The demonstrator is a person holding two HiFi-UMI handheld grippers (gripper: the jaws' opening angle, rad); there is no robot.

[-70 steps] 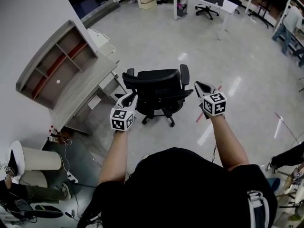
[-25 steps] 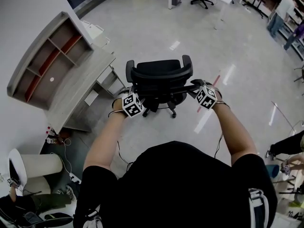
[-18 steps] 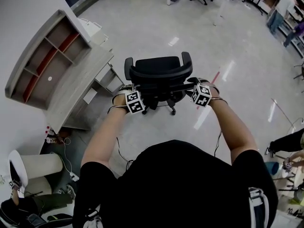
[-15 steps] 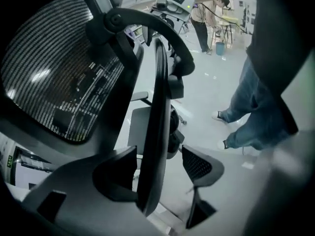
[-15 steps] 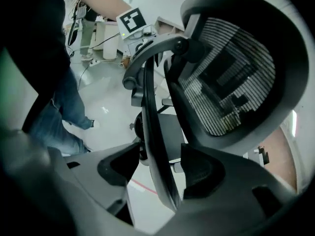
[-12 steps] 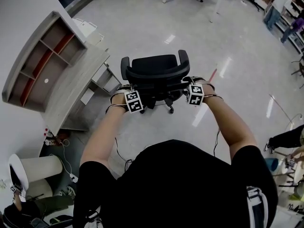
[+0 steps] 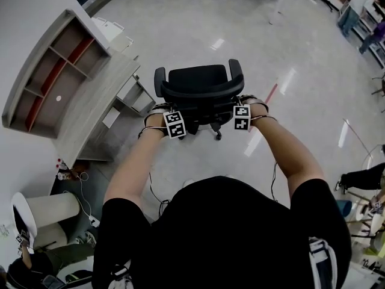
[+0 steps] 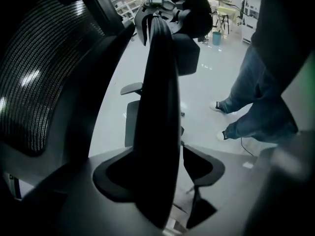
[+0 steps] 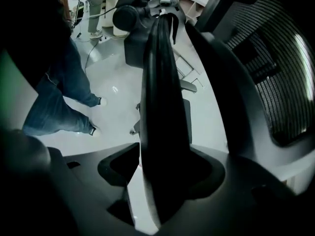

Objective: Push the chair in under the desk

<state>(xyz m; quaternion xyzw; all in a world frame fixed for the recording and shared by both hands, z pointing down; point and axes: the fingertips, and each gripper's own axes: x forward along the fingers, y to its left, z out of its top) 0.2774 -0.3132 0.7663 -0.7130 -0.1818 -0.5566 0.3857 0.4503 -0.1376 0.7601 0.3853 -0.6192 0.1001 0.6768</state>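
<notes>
The chair point(image 7: 198, 82) stands on the pale floor point(image 7: 289, 53), straight in front of you, with its back turned toward you. It is not under the counter point(image 7: 99, 104). It stands in the open just to the right of the counter's near end, and its seat faces away from you instead of toward the counter. On the counter sits a shelf unit point(image 7: 57, 71) with open compartments.

Your left tool point(image 7: 174, 122) is at the left end of the top of the chair back, and your right tool point(image 7: 242, 114) is at the right end. Both tools point steeply down.

In the left gripper view, the dark rim of the chair back point(image 8: 157, 107) runs edge-on between the two jaws. The jaws have just been opening and now stand wide apart. You can see a free gap between the rim and the jaw on the right side, so the tool is not clamped on the rim. The mesh of the back point(image 8: 34, 82) fills the left side of this view.

The right gripper view shows the same thing mirrored. The rim point(image 9: 160, 107) passes between the jaws, which have also just been opening and now stand wide apart. Light shows between the rim and the jaw on the left side. The mesh point(image 9: 275, 82) is at the right here.

Behind the rim, both gripper views show legs in blue jeans point(image 8: 256, 107) standing on the floor.
</notes>
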